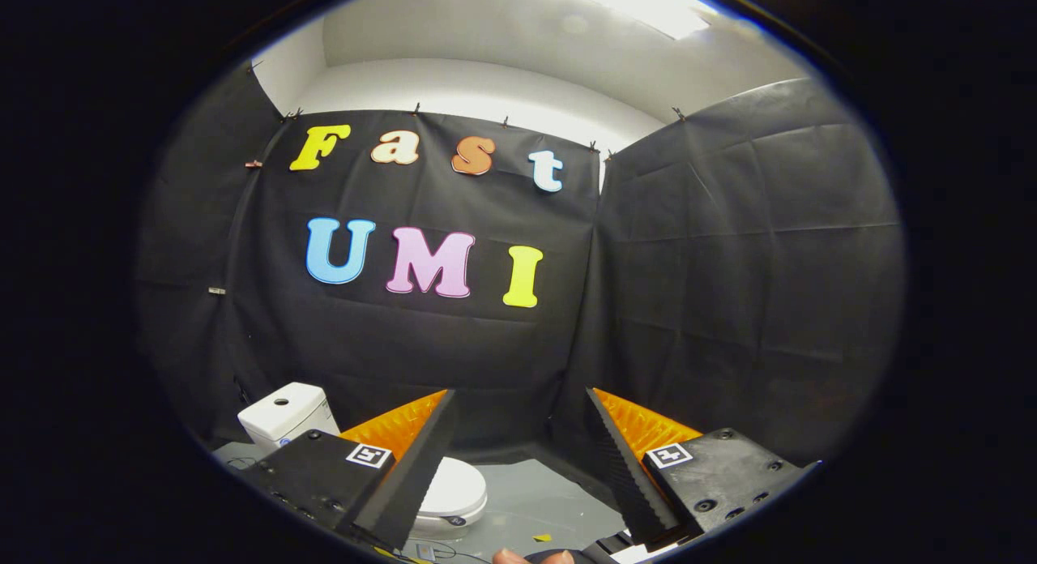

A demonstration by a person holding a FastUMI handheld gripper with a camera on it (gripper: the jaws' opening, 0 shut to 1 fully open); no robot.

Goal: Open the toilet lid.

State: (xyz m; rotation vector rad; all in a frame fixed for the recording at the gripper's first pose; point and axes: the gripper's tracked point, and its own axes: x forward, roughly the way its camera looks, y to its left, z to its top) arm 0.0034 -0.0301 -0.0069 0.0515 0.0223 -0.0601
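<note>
One toilet (441, 487), one cistern (285, 416), two fingers (405, 450) apart.

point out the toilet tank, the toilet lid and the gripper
toilet tank (285, 414): gripper view, on its top face, behind the left finger.
toilet lid (455, 484): gripper view, on the closed lid's top, partly behind the left finger.
gripper (518, 402): gripper view, midway between the fingertips, fingers wide apart, holding nothing.

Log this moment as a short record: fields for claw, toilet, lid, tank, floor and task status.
claw: open, fingers apart, nothing between them
toilet: low on the floor, partly behind the left finger
lid: down, closed
tank: white, behind the bowl, against the black cloth wall
floor: grey, a small yellow scrap on it
contact: none, claw apart from the toilet
task status: lid not yet opened
</note>
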